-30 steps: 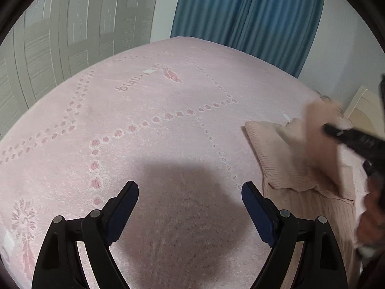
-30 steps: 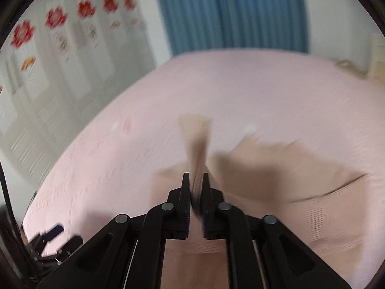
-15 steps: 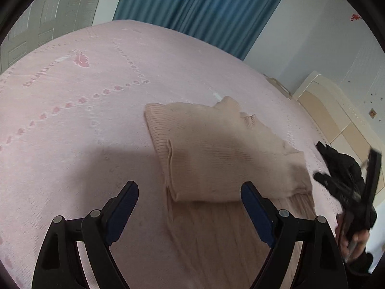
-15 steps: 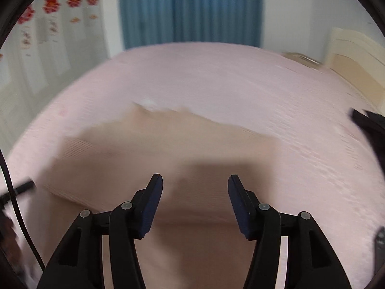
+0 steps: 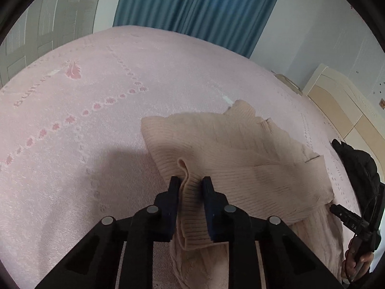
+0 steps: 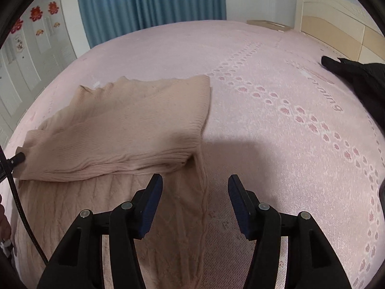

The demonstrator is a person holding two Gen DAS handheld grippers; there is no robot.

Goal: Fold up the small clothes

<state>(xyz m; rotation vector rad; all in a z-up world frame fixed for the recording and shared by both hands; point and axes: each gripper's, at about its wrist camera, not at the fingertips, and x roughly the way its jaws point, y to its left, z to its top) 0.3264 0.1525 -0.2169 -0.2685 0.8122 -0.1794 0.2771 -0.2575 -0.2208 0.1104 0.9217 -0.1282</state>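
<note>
1. I see the sweater (image 5: 240,159) lying on the pink bed (image 5: 96,144), with the blue curtain (image 5: 192,7) at the bed's far side.
2. It is a beige knit. Its upper part is finely ribbed and has been folded over onto the lower part, which shows a cable pattern (image 6: 96,204).
3. The fold makes a thick, rounded edge (image 6: 120,166) across the sweater, ribs running along it.
4. My left tongs (image 5: 191,185) are closing on a pinched-up ridge of ribbed knit at the sweater's left edge; the cloth bunches between the blue pads.
5. My right tongs (image 6: 195,183) stand open over the sweater's right edge. The left pad is above the cable knit, the right pad above bare bed. Nothing is gripped.
6. The side seam (image 6: 204,204) of the lower part runs between the right tongs' pads.
7. A black garment (image 6: 361,79) lies on the bed, well to the right of the sweater.
8. From the left camera, the person's hand (image 5: 358,262) holding the other tool shows right of the sweater.
</note>
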